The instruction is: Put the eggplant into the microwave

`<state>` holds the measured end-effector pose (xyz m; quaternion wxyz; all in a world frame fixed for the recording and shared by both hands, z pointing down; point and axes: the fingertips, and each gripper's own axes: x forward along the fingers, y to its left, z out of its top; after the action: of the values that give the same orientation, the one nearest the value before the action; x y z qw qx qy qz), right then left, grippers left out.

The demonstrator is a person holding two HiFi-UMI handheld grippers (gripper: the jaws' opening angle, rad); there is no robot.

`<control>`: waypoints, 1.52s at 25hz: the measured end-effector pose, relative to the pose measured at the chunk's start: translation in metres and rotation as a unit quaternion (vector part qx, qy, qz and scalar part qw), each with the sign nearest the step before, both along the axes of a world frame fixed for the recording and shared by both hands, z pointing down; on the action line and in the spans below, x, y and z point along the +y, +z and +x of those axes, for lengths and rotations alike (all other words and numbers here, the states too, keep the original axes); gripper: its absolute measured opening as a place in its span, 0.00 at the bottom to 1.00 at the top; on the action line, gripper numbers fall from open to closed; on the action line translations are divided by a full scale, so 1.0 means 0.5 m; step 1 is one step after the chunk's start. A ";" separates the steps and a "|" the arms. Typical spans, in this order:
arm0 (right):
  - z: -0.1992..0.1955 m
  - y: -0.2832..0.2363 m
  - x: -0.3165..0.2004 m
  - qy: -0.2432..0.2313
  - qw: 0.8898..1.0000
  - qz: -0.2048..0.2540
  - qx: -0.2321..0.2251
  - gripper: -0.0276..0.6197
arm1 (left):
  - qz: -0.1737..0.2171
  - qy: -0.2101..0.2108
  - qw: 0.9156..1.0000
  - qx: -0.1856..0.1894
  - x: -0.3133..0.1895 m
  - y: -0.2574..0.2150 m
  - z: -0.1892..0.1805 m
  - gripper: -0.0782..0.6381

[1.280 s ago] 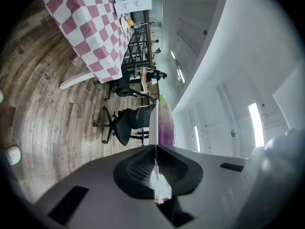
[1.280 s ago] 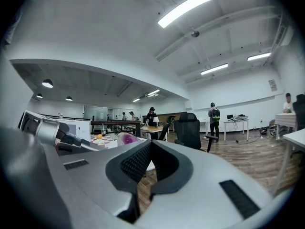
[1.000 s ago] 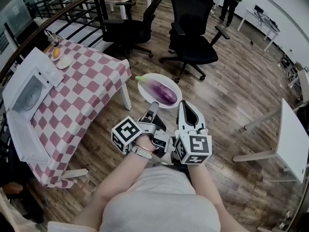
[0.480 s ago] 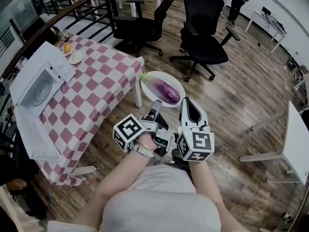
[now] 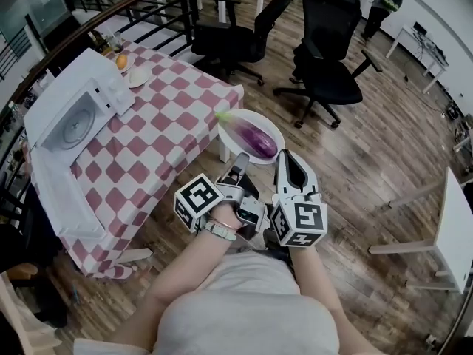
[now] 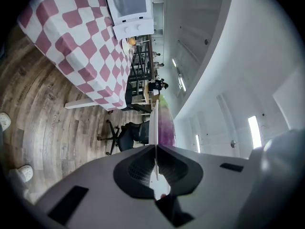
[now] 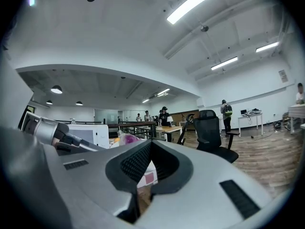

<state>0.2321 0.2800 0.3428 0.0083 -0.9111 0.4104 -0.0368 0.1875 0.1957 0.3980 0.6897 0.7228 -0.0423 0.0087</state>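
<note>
Closest in, the left gripper (image 5: 238, 163) is clenched on the near rim of the white plate (image 5: 230, 128) (its own view shows that rim pinched edge-on). The right gripper (image 5: 287, 158) has its jaws together with nothing seen between them, its tip at the plate's 5 o'clock edge. The eggplant (image 5: 256, 137) lies on the plate, beside the corner of the checked table (image 5: 159, 135). Farther off at 10 o'clock, the microwave (image 5: 77, 120) sits on that table with its door open.

No words, brands or numbers are readable; the left cube (image 5: 196, 202) and right cube (image 5: 304, 222) bear only black-and-white square markers.
</note>
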 end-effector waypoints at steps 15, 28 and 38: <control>-0.114 0.015 -0.178 -0.038 0.999 -0.009 -0.006 0.08 | -0.010 -0.035 0.999 0.003 -0.169 0.010 -0.129 0.13; -0.189 0.025 -0.317 -0.085 0.996 -0.011 -0.015 0.08 | -0.012 -0.083 0.996 0.003 -0.301 0.014 -0.216 0.13; -0.238 0.033 -0.427 -0.147 0.989 -0.028 -0.017 0.08 | -0.023 -0.149 0.989 0.002 -0.410 0.021 -0.281 0.13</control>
<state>0.1130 0.0667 0.3591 -0.0159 -0.8398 0.5387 -0.0648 0.0468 -0.0092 0.4084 0.6998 0.6925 -0.1476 -0.0944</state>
